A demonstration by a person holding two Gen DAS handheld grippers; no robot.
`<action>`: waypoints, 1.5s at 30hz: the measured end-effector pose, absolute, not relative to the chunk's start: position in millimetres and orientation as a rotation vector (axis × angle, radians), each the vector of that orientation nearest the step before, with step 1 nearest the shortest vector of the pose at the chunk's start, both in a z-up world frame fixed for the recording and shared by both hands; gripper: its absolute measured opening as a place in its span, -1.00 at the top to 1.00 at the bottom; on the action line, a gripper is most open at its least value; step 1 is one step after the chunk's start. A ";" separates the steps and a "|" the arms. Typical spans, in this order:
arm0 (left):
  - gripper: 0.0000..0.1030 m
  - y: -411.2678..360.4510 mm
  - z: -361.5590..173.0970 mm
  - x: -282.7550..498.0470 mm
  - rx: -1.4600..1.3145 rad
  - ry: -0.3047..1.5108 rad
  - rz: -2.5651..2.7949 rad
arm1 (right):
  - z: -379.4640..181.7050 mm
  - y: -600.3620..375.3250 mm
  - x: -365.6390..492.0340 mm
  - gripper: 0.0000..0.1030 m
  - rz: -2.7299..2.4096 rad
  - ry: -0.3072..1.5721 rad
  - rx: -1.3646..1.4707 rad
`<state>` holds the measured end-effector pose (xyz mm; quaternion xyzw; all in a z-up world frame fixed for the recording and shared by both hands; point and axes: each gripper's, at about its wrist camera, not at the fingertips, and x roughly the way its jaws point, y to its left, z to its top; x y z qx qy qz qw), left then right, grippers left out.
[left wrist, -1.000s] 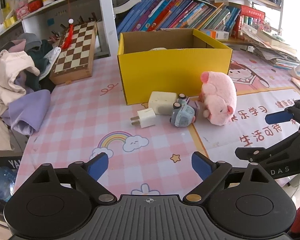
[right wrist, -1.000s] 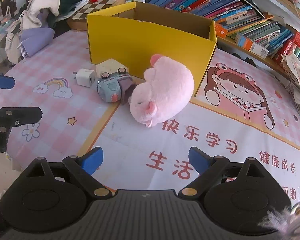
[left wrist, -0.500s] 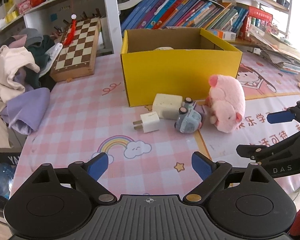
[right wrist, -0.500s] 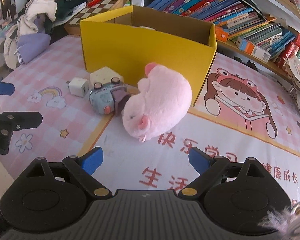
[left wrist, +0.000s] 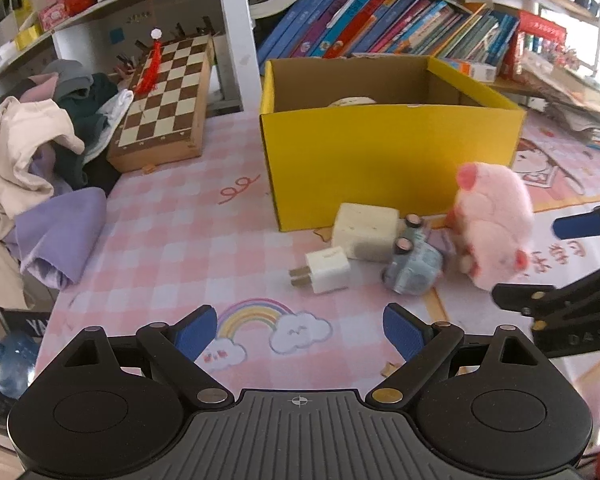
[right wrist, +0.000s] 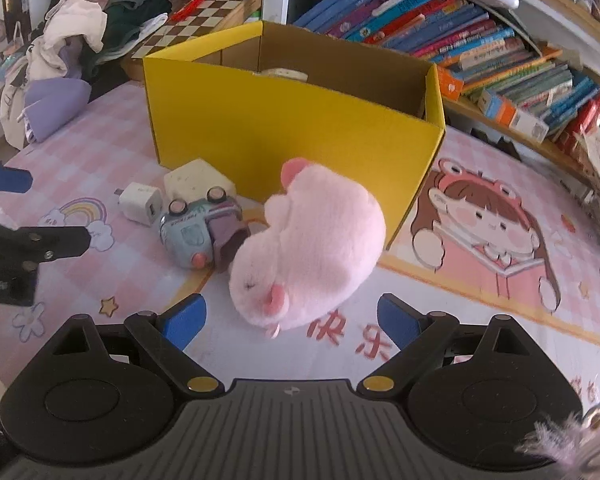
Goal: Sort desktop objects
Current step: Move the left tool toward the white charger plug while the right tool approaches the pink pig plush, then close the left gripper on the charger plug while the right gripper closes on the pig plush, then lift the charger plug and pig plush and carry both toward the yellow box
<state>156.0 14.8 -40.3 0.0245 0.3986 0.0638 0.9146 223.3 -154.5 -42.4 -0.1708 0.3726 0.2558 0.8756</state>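
A pink plush pig (right wrist: 312, 248) lies on the mat in front of a yellow cardboard box (right wrist: 292, 132); both also show in the left wrist view, the pig (left wrist: 492, 220) and the box (left wrist: 388, 160). Beside the pig lie a grey-blue toy car (right wrist: 192, 236), a white charger plug (right wrist: 140, 204) and a cream block (right wrist: 198, 180). My right gripper (right wrist: 288, 324) is open and empty, just short of the pig. My left gripper (left wrist: 300, 332) is open and empty, short of the plug (left wrist: 326, 272). A pale round object (left wrist: 352, 102) lies inside the box.
A chessboard (left wrist: 168, 100) and a pile of clothes (left wrist: 40, 168) lie at the left. Shelves of books (left wrist: 400, 32) stand behind the box. A cartoon-print mat (right wrist: 480, 240) covers the table to the right. The table edge runs along the left.
Both grippers have moved forward toward the objects. The right gripper has closed in on the pink pig. Nothing on the table has been moved.
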 end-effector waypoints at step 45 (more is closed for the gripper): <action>0.19 36.2 -66.5 193.6 -0.073 0.897 0.066 | -45.5 -155.8 248.1 -0.45 0.517 0.820 -0.275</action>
